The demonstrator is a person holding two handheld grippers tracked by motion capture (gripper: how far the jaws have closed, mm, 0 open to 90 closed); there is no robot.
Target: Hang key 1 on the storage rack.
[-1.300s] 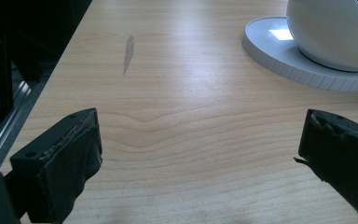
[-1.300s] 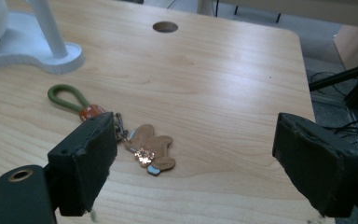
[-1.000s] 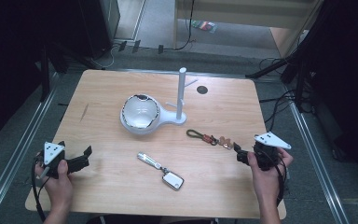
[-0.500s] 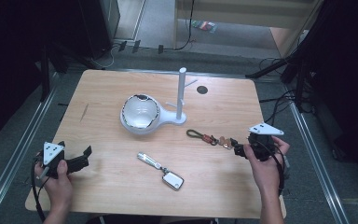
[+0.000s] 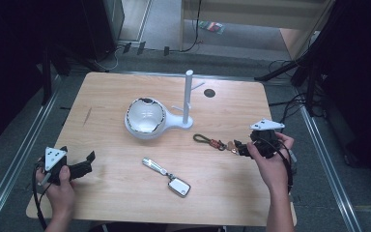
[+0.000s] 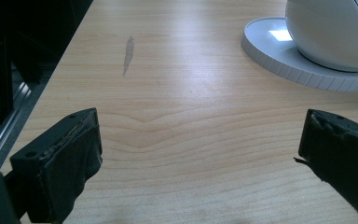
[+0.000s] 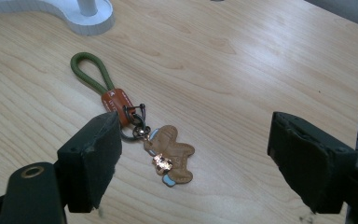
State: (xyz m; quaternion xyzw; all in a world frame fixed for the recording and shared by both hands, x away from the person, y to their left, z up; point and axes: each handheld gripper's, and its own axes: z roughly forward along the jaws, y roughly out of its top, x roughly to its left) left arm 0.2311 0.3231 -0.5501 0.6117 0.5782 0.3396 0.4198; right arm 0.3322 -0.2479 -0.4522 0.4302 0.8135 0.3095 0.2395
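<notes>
The white bowl (image 5: 145, 117) on your tabletop (image 5: 101, 96) looks empty. Your right gripper (image 5: 242, 148), jaws apart, has slid up to the keychain (image 5: 216, 142); your left gripper (image 5: 84, 163) stays open.

A keychain (image 7: 142, 128) with a green cord loop, an orange tag, a dark ring and a tan gingerbread-figure charm lies flat and stretched out on the wooden surface (image 7: 261, 60).
</notes>
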